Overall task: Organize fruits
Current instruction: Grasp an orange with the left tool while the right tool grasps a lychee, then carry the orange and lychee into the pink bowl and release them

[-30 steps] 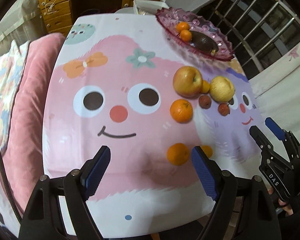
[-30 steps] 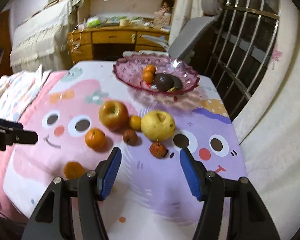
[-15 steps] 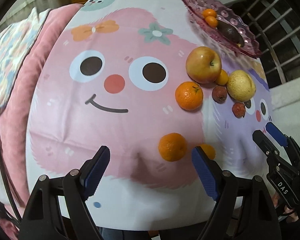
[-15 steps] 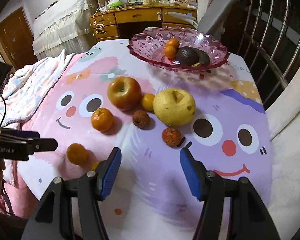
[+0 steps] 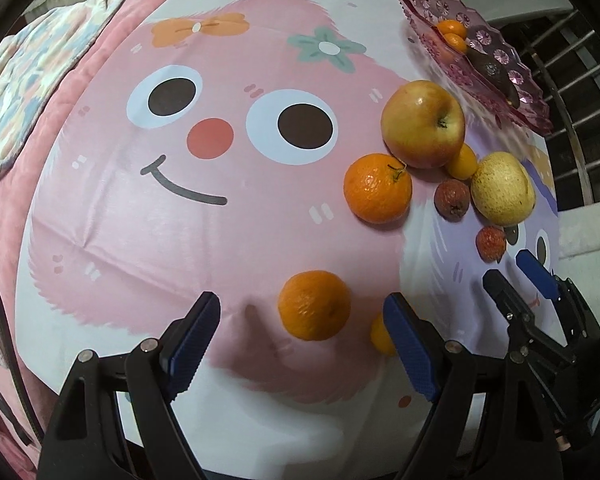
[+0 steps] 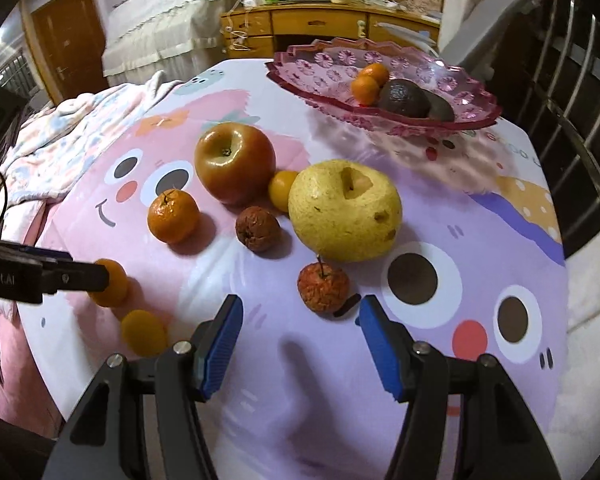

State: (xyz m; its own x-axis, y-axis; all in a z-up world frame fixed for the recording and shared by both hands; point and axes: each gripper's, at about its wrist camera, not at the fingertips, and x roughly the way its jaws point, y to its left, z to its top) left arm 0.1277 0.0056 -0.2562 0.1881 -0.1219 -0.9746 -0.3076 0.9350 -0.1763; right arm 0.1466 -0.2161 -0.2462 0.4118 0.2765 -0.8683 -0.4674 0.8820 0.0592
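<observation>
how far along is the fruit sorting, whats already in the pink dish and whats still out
Early. Done: the pink dish holds two small oranges and a dark avocado-like fruit. In hand: nothing; the left gripper, jaws closing, hangs around an orange without pressing it, and the right gripper is open near a small red fruit. Left: apple, pear and the other fruits on the cloth.

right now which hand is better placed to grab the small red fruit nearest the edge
Right. The right gripper hangs open just short of the small red fruit, which lines up with its gap. The left gripper is over an orange.
</observation>
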